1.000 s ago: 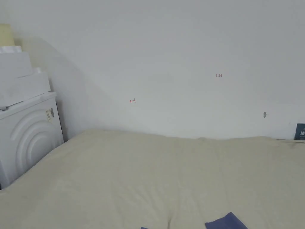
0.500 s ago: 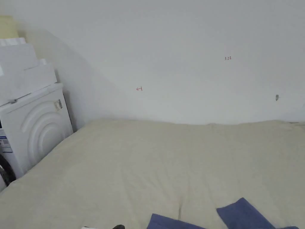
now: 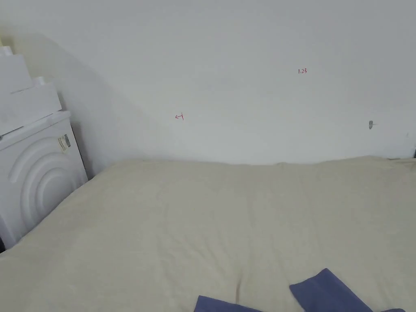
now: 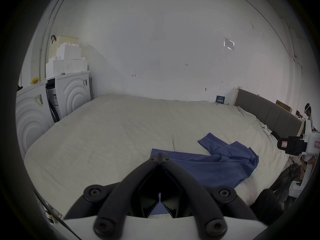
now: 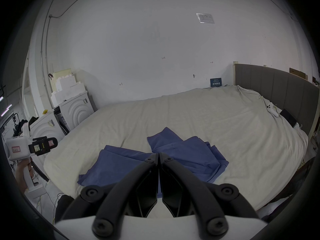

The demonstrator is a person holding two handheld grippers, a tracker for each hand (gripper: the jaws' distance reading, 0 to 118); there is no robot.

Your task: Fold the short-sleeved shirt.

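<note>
Head view: framing has shifted against half a second ago; the blue shirt (image 3: 321,294) remains on the bed (image 3: 203,227), cut off at the bottom edge. Left gripper view: left gripper (image 4: 160,159), jaws closed, empty, above the crumpled shirt (image 4: 216,167). Right gripper view: right gripper (image 5: 158,154), jaws closed, empty; shirt (image 5: 181,150) partly hidden behind it.

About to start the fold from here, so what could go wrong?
1. The shirt lies bunched, layers overlapping on its right side; a pinch there may catch several layers and fold it crooked.
2. Both the left gripper and the right gripper are shut above the cloth; they must open before any grasp.
3. The head view catches just the shirt's far edge, so aiming may suffer.
</note>
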